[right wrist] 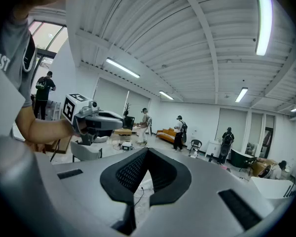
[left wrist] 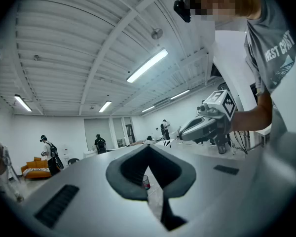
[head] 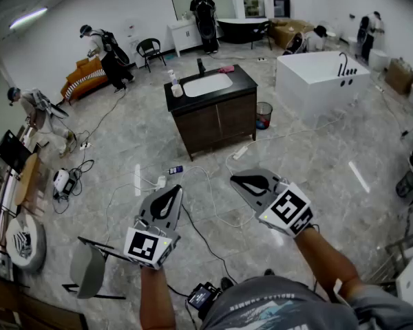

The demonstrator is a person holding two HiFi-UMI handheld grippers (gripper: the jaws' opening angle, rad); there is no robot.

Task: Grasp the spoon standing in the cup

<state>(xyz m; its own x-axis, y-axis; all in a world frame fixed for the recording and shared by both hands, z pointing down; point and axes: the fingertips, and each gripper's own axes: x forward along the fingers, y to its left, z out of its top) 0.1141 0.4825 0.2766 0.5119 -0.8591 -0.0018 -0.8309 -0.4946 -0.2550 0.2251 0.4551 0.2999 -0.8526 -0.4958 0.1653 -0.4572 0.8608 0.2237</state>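
No cup or spoon shows in any view. In the head view my left gripper [head: 175, 189] and right gripper [head: 235, 179] are held side by side above the marble floor, pointing toward a dark vanity cabinet [head: 217, 119]. Both have their jaws shut tip to tip with nothing between them. The left gripper view looks along the left gripper [left wrist: 147, 148] at the room and ceiling, with the right gripper [left wrist: 200, 126] off to its right. In the right gripper view, beyond the right gripper [right wrist: 147, 151], the left gripper [right wrist: 99, 121] shows at the left.
The vanity carries a white sink [head: 206, 84] and a bottle [head: 173, 82]. A white bathtub [head: 321, 74] stands at the right, a small bin [head: 263, 114] between them. Cables [head: 193, 177] trail over the floor. A grey chair [head: 89, 270] is at my lower left. Several people work at the back.
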